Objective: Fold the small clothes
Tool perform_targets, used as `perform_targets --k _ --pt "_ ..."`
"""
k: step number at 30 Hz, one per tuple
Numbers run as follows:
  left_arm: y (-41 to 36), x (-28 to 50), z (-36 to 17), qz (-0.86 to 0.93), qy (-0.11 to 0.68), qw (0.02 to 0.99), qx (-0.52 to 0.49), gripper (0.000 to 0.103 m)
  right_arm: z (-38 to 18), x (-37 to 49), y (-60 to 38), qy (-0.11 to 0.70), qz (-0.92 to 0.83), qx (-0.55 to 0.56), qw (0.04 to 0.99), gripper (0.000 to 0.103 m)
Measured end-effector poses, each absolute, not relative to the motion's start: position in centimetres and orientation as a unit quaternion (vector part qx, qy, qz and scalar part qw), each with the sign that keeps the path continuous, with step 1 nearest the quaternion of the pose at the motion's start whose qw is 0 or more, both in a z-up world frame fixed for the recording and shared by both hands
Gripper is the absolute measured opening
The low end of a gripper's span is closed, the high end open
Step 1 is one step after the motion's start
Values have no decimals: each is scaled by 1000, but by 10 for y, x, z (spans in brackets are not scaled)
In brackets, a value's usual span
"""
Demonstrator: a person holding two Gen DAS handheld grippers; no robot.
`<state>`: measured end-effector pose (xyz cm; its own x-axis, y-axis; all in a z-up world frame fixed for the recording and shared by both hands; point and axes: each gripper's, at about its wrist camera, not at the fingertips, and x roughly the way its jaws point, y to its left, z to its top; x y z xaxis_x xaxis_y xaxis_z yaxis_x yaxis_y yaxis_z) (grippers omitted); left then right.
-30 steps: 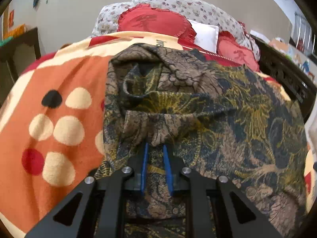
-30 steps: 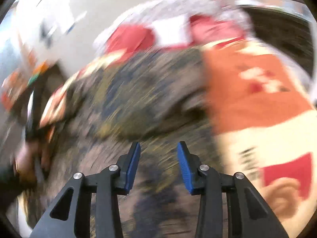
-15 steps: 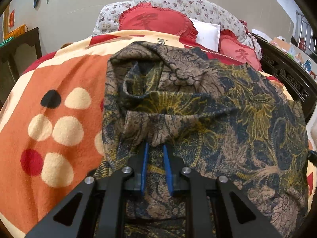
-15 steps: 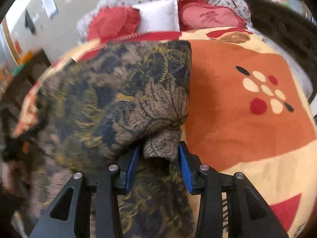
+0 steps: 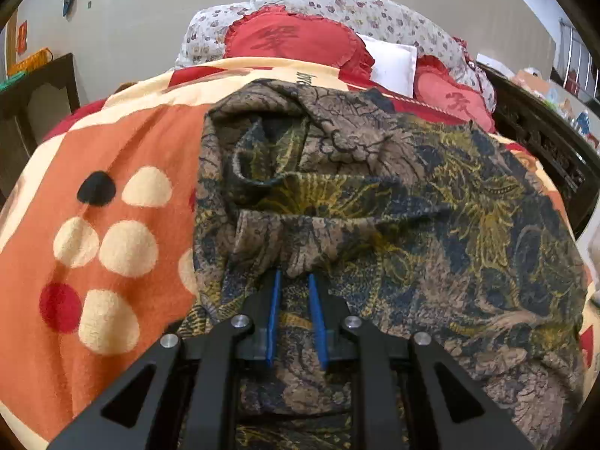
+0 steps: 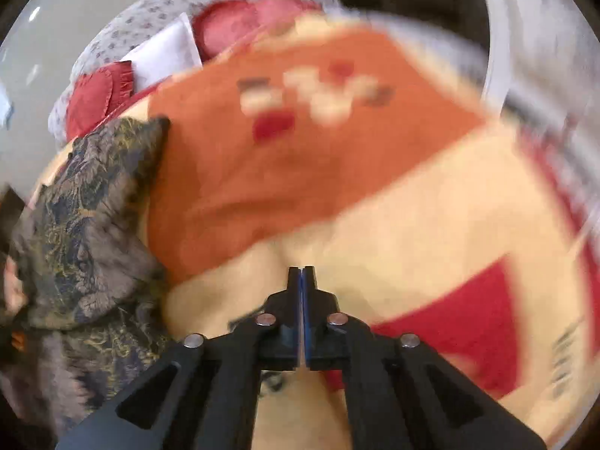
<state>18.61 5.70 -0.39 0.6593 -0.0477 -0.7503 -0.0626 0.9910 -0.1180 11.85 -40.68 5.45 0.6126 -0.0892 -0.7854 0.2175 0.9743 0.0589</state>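
Observation:
A dark garment [image 5: 412,195] with a brown, blue and yellow floral print lies bunched on the orange spotted blanket [image 5: 112,157]. My left gripper [image 5: 294,277] is shut on a gathered fold of this garment near its front left side, and the cloth hides the fingertips. In the right wrist view the same garment [image 6: 86,206] lies at the left edge, away from my right gripper [image 6: 302,272]. That gripper is shut with nothing between its blue pads and hovers over the cream part of the blanket [image 6: 393,225]. This view is blurred by motion.
Red cushions [image 5: 296,37], a white pillow [image 5: 393,63] and a flowered quilt [image 5: 337,0] are piled at the head of the bed. A dark carved bed frame [image 5: 543,142] runs along the right. Dark furniture [image 5: 37,93] stands at the left by the wall.
My right gripper has let go of the garment fold it had between its pads, swung right over the blanket and shut empty. The left gripper has kept its hold and place.

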Motion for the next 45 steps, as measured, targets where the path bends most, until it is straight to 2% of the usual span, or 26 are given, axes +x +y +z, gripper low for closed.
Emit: perform_targets --k 4,7,10,11,12,13,17,19,22,24,27,31,32,36,37,38,41,44,45 --pt "58 186 -4 3 413 908 -69 18 95 130 -336 370 70 31 926 10" --pt "61 185 -4 -2 412 907 -80 18 82 144 -287 389 193 -19 901 12" --pt "64 185 -5 -9 412 907 -90 17 45 172 -295 438 142 -56 886 12" --pt "65 185 -5 -11 412 906 -95 17 35 181 -313 454 121 -28 883 0" --pt "67 185 -5 -13 411 906 -98 17 34 181 -342 449 119 47 884 0" --pt "68 185 -5 -16 411 906 -103 17 34 180 -352 457 96 66 882 0" --pt "74 187 -7 -23 412 903 -124 17 50 172 -332 460 74 1 885 2" --pt "76 188 -7 -25 411 902 -131 17 70 167 -306 425 78 -35 901 3" --pt "74 189 -6 -20 413 902 -122 17 94 170 -248 386 144 -49 910 14" --pt "70 189 -6 -13 413 904 -110 17 95 169 -199 383 203 -74 898 33" --pt "68 189 -6 -9 414 904 -103 17 86 170 -122 379 276 -107 877 33" --pt "69 188 -7 -17 413 903 -120 16 52 200 -63 437 298 -111 841 33" --pt "69 188 -7 -18 413 902 -123 16 44 208 -66 449 289 -120 837 32" --pt "69 189 -7 -15 414 903 -117 16 35 225 -142 453 290 -90 838 16" --pt "68 189 -7 -13 414 903 -115 16 37 229 -171 450 287 -69 843 11" --pt "68 189 -7 -13 414 903 -115 16 39 235 -212 449 277 -35 849 2" --pt "67 189 -6 -10 414 904 -109 17 43 243 -297 437 290 84 847 1" --pt "66 189 -6 -8 415 904 -107 17 39 244 -353 428 237 138 861 1" --pt "66 189 -6 -8 415 904 -107 17 34 247 -362 441 170 116 874 2"
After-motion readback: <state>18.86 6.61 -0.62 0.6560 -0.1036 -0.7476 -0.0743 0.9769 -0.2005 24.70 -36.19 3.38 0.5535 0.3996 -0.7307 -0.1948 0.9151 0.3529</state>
